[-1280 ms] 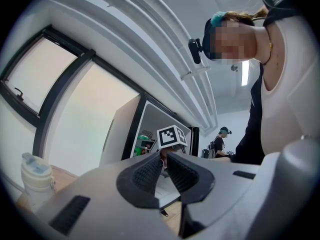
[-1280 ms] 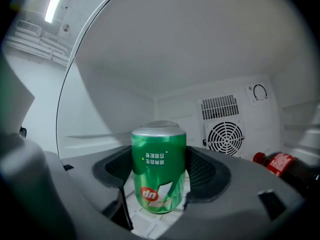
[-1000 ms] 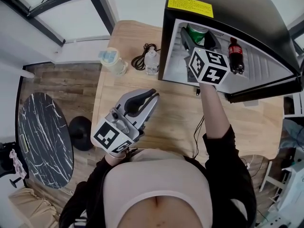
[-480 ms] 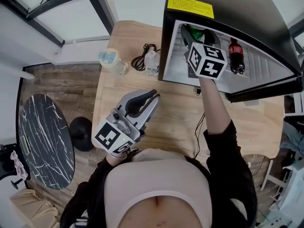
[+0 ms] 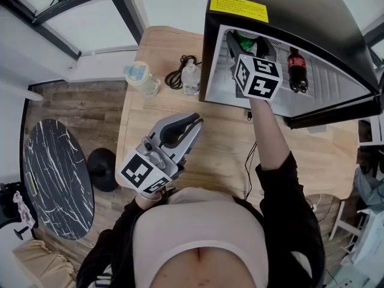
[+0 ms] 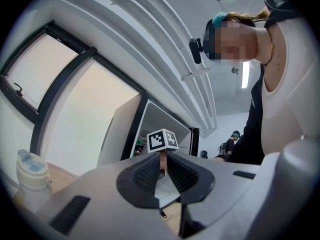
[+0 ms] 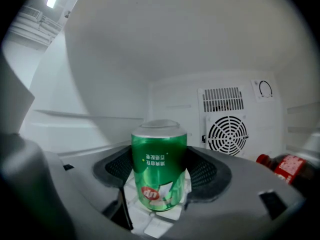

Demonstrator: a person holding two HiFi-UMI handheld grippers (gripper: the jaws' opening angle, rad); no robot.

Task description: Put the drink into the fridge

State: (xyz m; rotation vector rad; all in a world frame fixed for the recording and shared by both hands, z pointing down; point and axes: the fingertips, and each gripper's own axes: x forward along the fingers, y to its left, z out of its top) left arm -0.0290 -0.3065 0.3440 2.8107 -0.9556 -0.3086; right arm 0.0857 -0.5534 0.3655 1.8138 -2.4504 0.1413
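— So, what is biggest on show?
— That would be a black mini fridge (image 5: 294,8), door swung open, standing on a light wooden table (image 5: 222,146).
— And the tongs?
— Well, the right gripper (image 5: 247,51) reaches into the white compartment, its jaws clamped on either side of a green drink can (image 7: 159,169). Over the table's near part the left gripper (image 5: 193,125) hovers, jaws almost together with just a thin slit and nothing between them.
— Where exactly is the can?
— Upright inside the fridge, left of the round fan grille (image 7: 227,134) on the back wall. Whether it rests on the floor, I can't tell.
— Anything smaller?
— Inside, to the right, a dark cola bottle (image 5: 297,71) with a red label. On the table left of the fridge are a pale lidded tumbler (image 5: 143,78), a small clear bottle (image 5: 191,80) and a coiled black cable (image 5: 179,72).
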